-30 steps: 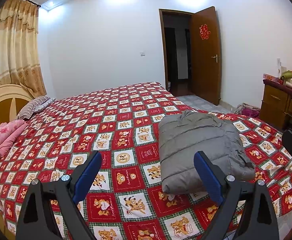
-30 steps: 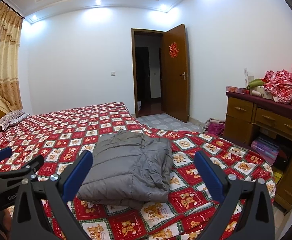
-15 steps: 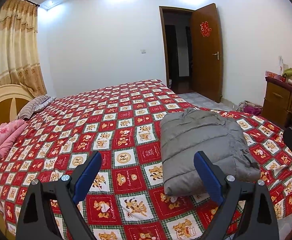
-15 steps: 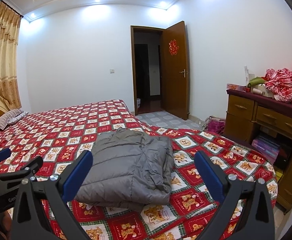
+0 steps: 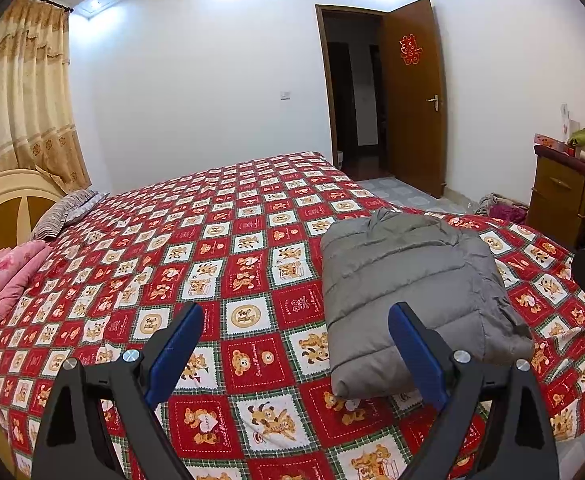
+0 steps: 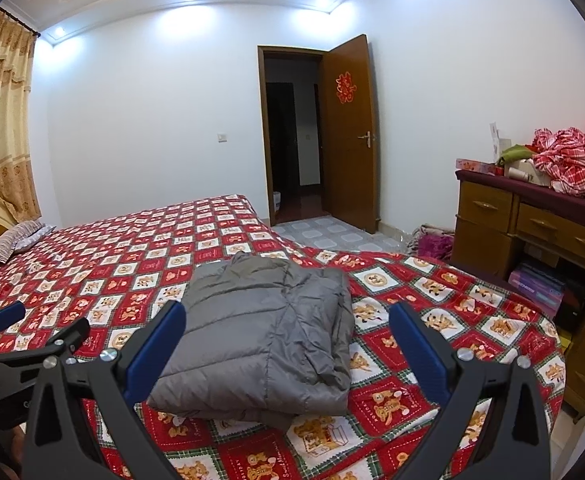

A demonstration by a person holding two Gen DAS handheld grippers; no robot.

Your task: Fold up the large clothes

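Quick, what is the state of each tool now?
Left tool: open, holding nothing.
Right tool: open, holding nothing, above the grey jacket.

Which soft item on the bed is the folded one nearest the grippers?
The grey puffer jacket, folded into a block at the foot end. The pink bedding and striped pillow lie far off by the headboard.

Near edge of the jacket (image 5: pixel 408 292) is partly covered by the left gripper (image 5: pixel 294 342) in the left view, and the right gripper (image 6: pixel 286 340) hides its near left corner in the right view. What's under the jacket, can't see. Beside the jacket on the right, the dresser (image 6: pixel 532 228) gets cut by the frame edge, and the stuff piled on top is too jumbled to name. Past the jacket, the doorway (image 6: pixel 292 140) is just dark.
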